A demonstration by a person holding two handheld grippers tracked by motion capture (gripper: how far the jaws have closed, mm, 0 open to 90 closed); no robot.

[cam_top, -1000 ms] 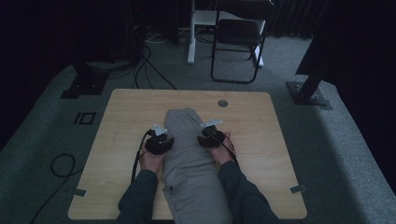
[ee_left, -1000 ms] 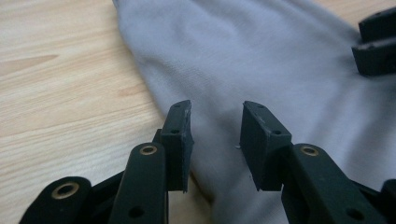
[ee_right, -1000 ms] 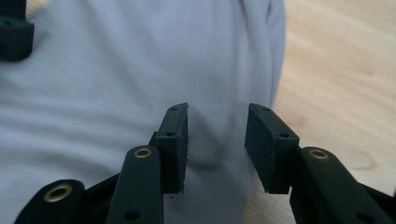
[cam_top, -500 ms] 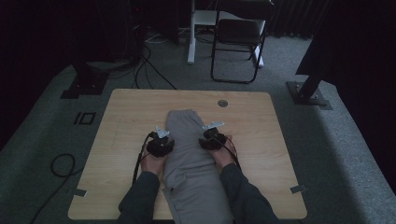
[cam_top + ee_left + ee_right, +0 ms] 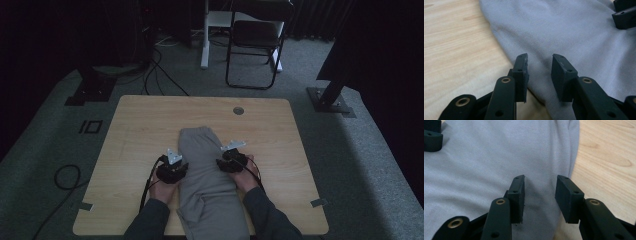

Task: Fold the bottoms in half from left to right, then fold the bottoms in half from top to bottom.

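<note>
A grey garment (image 5: 207, 175), folded into a long narrow strip, is laid flat lengthwise along the middle of the bench (image 5: 135, 130).

grey garment (image 5: 207, 190) cut off below, forearms too

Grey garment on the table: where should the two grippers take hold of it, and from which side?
Probably by the long side edges of the grey garment: left gripper from the table-side left edge, right gripper from the right. It lies flat and narrow, and both sets of jaws stand open at those edges.
</note>
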